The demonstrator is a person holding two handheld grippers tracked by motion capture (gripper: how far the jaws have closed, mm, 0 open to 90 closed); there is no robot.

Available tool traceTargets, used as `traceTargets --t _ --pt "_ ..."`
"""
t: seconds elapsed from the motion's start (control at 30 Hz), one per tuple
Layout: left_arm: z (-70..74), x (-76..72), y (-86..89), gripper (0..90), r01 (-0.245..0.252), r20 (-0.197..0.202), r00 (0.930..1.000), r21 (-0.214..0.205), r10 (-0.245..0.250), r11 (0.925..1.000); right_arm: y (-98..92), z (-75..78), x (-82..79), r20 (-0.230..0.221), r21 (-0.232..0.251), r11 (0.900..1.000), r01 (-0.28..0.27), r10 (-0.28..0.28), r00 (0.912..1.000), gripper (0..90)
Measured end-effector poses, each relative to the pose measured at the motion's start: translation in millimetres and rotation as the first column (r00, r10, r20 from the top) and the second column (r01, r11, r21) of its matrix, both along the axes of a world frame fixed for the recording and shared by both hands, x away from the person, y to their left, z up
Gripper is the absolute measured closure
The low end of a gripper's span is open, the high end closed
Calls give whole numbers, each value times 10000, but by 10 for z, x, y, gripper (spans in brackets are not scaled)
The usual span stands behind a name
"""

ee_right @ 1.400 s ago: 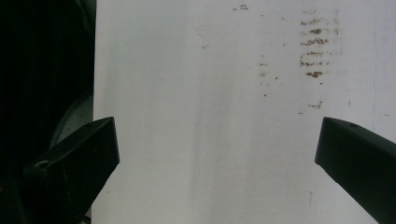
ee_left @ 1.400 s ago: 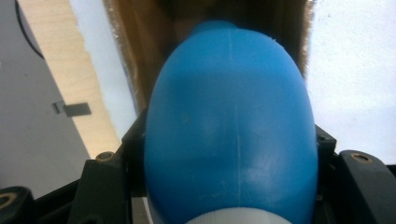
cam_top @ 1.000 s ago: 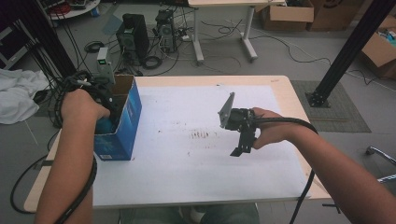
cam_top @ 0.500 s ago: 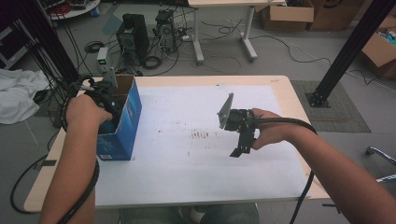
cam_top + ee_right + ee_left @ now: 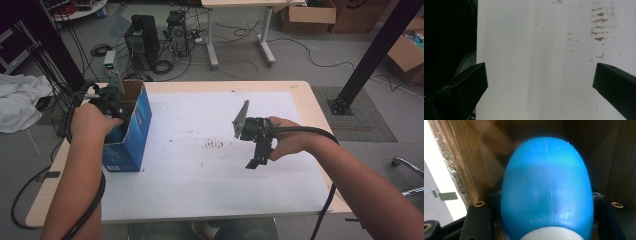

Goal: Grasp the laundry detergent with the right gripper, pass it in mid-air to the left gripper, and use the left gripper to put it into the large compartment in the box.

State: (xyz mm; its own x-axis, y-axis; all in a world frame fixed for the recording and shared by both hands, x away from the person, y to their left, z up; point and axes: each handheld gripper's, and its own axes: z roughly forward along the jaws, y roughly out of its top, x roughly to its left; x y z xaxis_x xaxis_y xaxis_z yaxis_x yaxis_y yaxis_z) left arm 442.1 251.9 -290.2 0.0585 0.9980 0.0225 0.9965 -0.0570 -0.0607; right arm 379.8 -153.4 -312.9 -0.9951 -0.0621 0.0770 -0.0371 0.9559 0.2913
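The left hand-held gripper (image 5: 111, 102) reaches down into the open top of a blue cardboard box (image 5: 131, 135), its jaws clamped on a blue bottle (image 5: 546, 190) — in the left gripper view the bottle's rounded blue body sits squarely between the two black jaws, its white cap (image 5: 546, 235) at the bottom edge and the box's brown inner walls all around it. The box stands at the left edge of the counter (image 5: 300, 95), on the white sheet (image 5: 200, 185) that covers it. The right hand-held gripper (image 5: 257, 157) hangs well apart over the middle of the sheet, pointing down, jaws spread wide with nothing between them — under it lies bare white sheet, with a patch of brown smudges (image 5: 216, 145) just beside it.
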Motion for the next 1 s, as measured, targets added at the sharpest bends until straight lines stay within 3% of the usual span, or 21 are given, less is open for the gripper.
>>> traceTargets --t 0.3,0.47,0.7,0.8,1.0 --pt "21 -15 16 342 -16 369 9993 -206 24 9998 -5 12 -9 -17 42 10000 -6 7 10000 0" --pt "94 -26 -39 318 100 496 9987 98 -105 9999 -1 14 -16 -15 52 10000 -15 15 10000 0" --pt "189 -38 -51 311 217 573 9981 188 -227 9996 -15 20 -19 17 42 10000 -18 18 10000 0" --pt "280 -66 -50 299 298 575 9978 364 -319 9989 -27 17 -19 16 36 10000 -25 25 10000 0" --pt "491 -104 9 263 305 857 9958 279 -328 9991 -55 31 -17 17 -12 10000 43 -43 10000 0"
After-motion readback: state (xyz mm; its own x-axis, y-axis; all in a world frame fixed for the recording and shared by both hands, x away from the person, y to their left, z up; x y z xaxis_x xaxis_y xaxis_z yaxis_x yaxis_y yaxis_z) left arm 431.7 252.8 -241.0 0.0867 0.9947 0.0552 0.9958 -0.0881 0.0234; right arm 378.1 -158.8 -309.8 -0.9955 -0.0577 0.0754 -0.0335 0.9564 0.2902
